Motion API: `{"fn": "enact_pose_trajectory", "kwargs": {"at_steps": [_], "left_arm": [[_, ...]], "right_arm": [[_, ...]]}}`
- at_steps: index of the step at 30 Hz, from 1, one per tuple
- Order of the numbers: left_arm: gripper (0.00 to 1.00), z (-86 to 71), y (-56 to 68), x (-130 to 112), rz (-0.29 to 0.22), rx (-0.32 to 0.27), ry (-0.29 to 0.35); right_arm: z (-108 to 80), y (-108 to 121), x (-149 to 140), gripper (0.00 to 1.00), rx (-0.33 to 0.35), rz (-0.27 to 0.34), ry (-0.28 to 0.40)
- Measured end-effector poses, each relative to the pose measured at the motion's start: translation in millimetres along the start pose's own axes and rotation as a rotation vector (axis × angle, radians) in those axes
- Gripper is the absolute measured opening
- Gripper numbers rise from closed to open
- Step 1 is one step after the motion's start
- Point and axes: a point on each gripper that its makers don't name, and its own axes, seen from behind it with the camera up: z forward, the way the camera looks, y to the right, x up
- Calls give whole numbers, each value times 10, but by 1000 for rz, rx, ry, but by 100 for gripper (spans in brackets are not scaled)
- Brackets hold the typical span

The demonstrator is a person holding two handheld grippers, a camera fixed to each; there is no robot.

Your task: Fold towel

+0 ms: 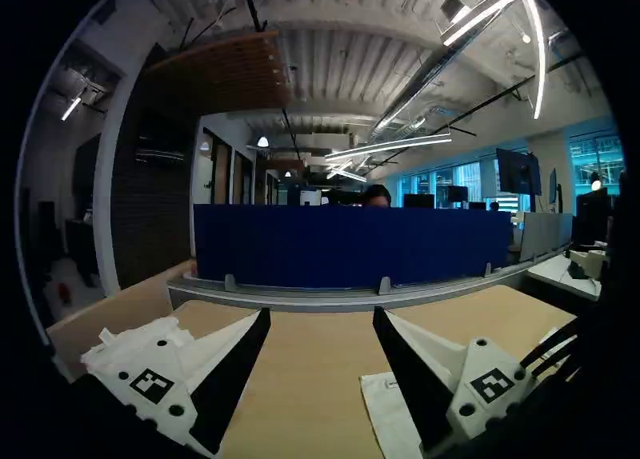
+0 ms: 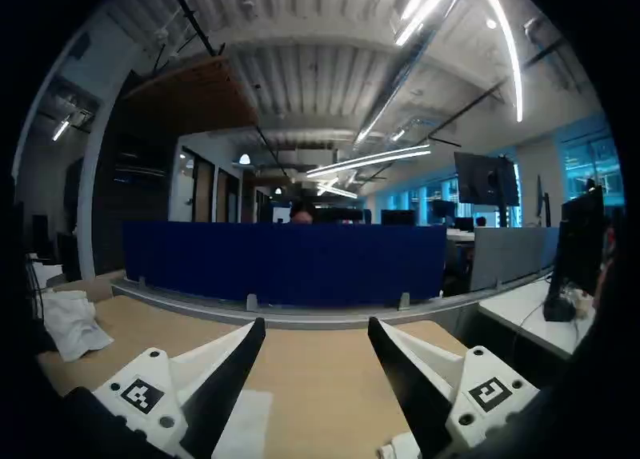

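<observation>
A flat white towel [image 1: 390, 411] lies on the wooden desk [image 1: 320, 379] low in the left gripper view, its edge running under the right finger. My left gripper [image 1: 320, 311] is open above the desk, nothing between its fingers. In the right gripper view, a flat white towel corner [image 2: 244, 427] lies just inside the left finger, and my right gripper [image 2: 316, 321] is open above the wooden desk [image 2: 320, 379] with an empty gap. A crumpled white cloth [image 2: 70, 323] sits at the desk's left edge.
A blue partition [image 1: 352, 247] with a grey rail closes off the far edge of the desk. Black cables [image 1: 552, 349] hang at the right of the left gripper view. A neighbouring white desk with a monitor [image 2: 580, 243] stands to the right. A person's head shows behind the partition.
</observation>
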Motion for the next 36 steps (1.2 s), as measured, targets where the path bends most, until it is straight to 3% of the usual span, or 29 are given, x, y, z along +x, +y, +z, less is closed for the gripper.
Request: {"fn": "enact_pose_trajectory", "kwargs": {"at_steps": [8,18,26,36], "left_arm": [[95,-26,270,97,24,-102,-52],[95,-135,749,-48,60,-285,-161],[95,-186,839,-168,99,-340,-216],[95,-197,886,-515,114,-361,-271]], "right_arm": [[-6,-130,50,100,89,-71,-77],[-119,-492,-225,100,282,-180,-241],[-188,-698,-382,100,391,-224,-316],[-192,-806,-686,100,435,-226,-364]]}}
